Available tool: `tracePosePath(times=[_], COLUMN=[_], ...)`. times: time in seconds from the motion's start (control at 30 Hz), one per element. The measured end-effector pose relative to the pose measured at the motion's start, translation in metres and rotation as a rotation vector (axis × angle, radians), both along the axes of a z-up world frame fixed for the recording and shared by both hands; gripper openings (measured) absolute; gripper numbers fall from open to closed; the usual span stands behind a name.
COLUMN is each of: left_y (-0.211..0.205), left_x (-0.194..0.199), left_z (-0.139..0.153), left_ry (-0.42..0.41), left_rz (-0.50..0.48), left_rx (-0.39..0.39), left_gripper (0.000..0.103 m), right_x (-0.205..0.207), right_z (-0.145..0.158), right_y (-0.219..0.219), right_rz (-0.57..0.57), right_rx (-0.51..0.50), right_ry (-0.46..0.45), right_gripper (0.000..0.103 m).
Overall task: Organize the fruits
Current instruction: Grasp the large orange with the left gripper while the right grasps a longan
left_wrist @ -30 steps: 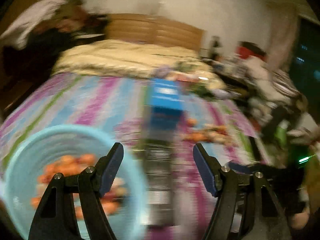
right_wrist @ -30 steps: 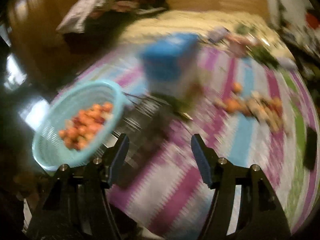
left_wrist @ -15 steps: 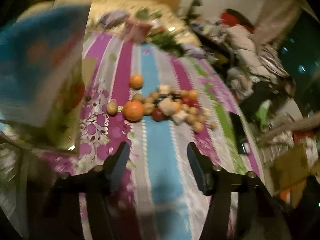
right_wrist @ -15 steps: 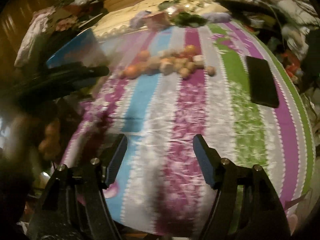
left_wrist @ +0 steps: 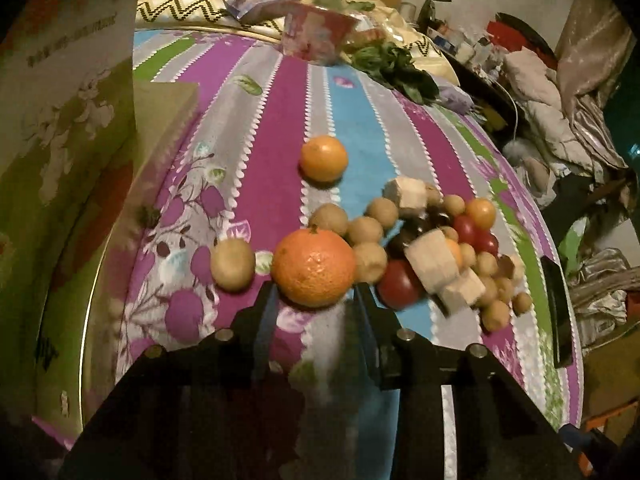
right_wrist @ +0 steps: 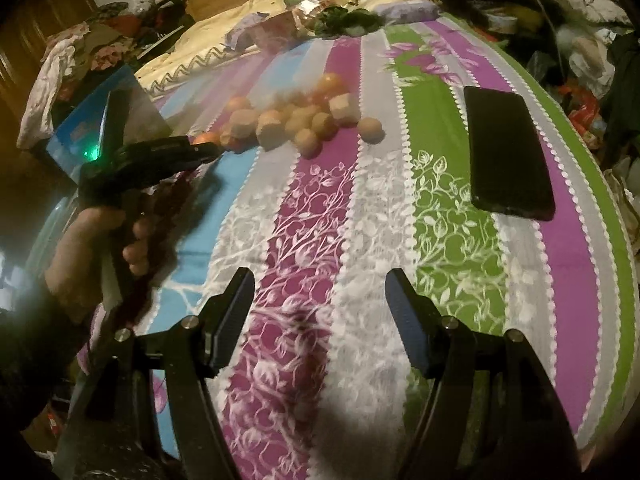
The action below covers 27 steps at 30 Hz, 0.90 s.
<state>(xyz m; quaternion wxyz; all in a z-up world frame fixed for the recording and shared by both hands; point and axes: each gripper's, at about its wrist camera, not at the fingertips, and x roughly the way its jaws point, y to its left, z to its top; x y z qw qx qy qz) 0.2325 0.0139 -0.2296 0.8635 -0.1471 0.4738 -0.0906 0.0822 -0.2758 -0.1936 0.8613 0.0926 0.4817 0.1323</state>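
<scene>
Left claw (left_wrist: pixel 314 294): its two fingers flank the near side of the large orange (left_wrist: pixel 313 267); the tips sit at or just under the fruit's lower edge, and whether they press it cannot be told. The gap between them is about the width of the fruit.
Right claw (right_wrist: pixel 320 300): spread wide with nothing between the fingers, hovering over the striped bedspread (right_wrist: pixel 440 240), well apart from the fruit.
Landmark: the large orange, nearest of the fruit pile in the left wrist view.
Kiwi-like brown fruit (left_wrist: pixel 232 264): just left of the large orange, a small gap between them.
Small orange (left_wrist: pixel 323 159): beyond the large orange, standing alone and apart from the pile.
Round tan fruits (left_wrist: pixel 363 231): clustered right of and behind the large orange, some touching it.
Red tomatoes (left_wrist: pixel 396 286): right of the large orange, among the tan fruits.
Pale cut chunks (left_wrist: pixel 432 266): right of the large orange, lying on the tomatoes and tan fruits.
Cardboard box (left_wrist: pixel 68 152): far left of the large orange, filling that edge of the view.
Black phone (right_wrist: pixel 506 158): flat on the bedspread, well right of the fruit pile.
Left hand (right_wrist: pixel 86 254): seen from the right wrist camera, wrapped around the left claw's handle.
</scene>
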Motion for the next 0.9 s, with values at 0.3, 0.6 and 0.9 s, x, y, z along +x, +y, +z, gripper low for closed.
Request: tracePosePath(times=[0.3, 0.6, 0.9], left_y=[-0.002, -0.001, -0.008], left_x=[0.007, 0.009, -0.036], left_z=[-0.002, -0.001, 0.027], left_ry=[-0.066, -0.085, -0.121], left_rz=[-0.016, 0.002, -0.016], left_rx=[0.038, 0.021, 0.011], left_gripper=[0.056, 0.045, 0.044], right_x=[0.050, 0.069, 0.113], right_z=[0.000, -0.003, -0.017], right_y=[-0.008, 0.001, 0.001], right_rz=[-0.037, -0.031, -0.031], right_rx=[-0.002, -0.013, -0.119], right_ry=[-0.022, -0.032, -0.028], right_gripper=[0.054, 0.039, 0.033])
